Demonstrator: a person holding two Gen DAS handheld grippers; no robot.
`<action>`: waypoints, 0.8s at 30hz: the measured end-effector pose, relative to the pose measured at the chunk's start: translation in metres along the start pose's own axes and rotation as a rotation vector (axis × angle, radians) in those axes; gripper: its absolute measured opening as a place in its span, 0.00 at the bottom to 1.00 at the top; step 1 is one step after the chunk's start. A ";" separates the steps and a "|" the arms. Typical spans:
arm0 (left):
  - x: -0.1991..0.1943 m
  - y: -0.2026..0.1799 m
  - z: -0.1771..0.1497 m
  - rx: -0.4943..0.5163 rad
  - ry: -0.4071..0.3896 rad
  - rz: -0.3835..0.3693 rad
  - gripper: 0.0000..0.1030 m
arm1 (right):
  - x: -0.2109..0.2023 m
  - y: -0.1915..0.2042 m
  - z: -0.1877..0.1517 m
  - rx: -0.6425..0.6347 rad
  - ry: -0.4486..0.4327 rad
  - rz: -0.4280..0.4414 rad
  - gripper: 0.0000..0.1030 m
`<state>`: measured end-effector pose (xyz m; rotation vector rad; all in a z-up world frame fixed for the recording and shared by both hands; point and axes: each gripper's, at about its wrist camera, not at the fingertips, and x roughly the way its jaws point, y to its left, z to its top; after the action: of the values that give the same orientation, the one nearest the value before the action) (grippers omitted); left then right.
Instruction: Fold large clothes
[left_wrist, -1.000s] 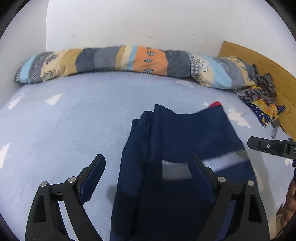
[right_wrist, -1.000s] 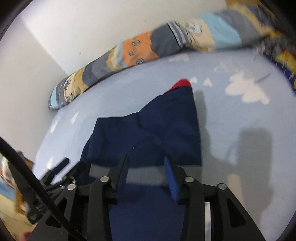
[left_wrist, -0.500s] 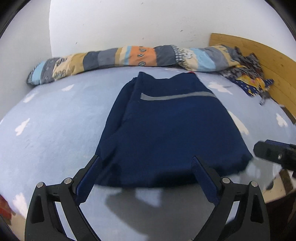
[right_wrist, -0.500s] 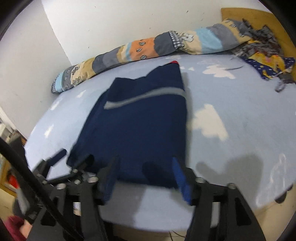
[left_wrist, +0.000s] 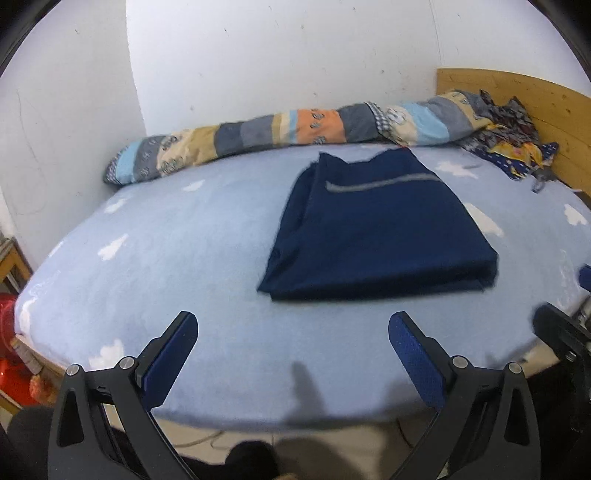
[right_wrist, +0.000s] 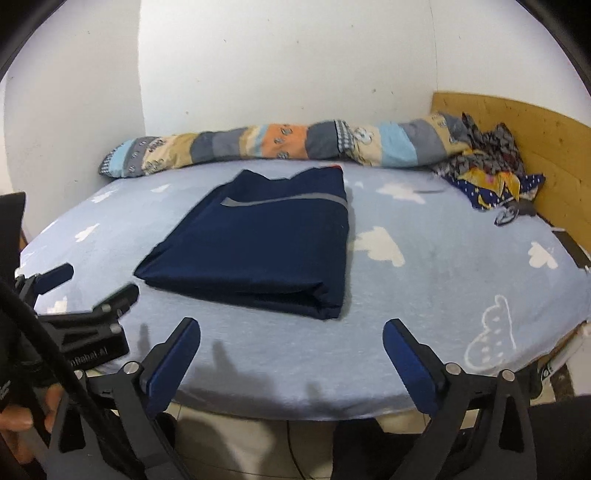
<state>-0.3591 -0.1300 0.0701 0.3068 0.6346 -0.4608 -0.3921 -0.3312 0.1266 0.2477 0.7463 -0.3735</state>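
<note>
White plaster walls (left_wrist: 295, 74) close off the corner behind a bed covered in a pale blue sheet with white cloud shapes (left_wrist: 184, 236), and a light wooden headboard (right_wrist: 517, 122) stands along its right side. Against the far wall lies a long rolled patchwork quilt in blue, grey, tan and orange (left_wrist: 280, 136), stretching nearly the width of the bed. At the middle of the sheet rests the folded navy blue garment with 1 grey stripe across it (left_wrist: 373, 225), flat, in a neat rectangle, touched by neither tool. A crumpled heap of dark patterned cloth with yellow patches (right_wrist: 491, 170) sits at the headboard end, just beside the quilt. Near the bed's front edge, short of the garment, hover the 2 tools: the left gripper (left_wrist: 293, 354) with its blue-padded fingers spread wide and nothing between them, and the right gripper (right_wrist: 291, 356), likewise wide apart and empty. From the right wrist view, the left gripper shows low at the left, its fingers apart.
</note>
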 end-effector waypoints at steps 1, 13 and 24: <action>-0.003 0.001 -0.004 -0.003 0.002 -0.007 1.00 | -0.001 0.003 -0.002 -0.009 0.003 0.001 1.00; -0.008 -0.005 -0.006 0.042 -0.012 -0.008 1.00 | 0.013 0.006 -0.008 0.006 0.066 -0.004 1.00; -0.004 -0.003 -0.004 0.029 -0.001 -0.001 1.00 | 0.014 0.009 -0.008 0.002 0.074 0.006 1.00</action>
<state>-0.3652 -0.1293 0.0695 0.3338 0.6277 -0.4710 -0.3839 -0.3236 0.1114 0.2671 0.8175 -0.3611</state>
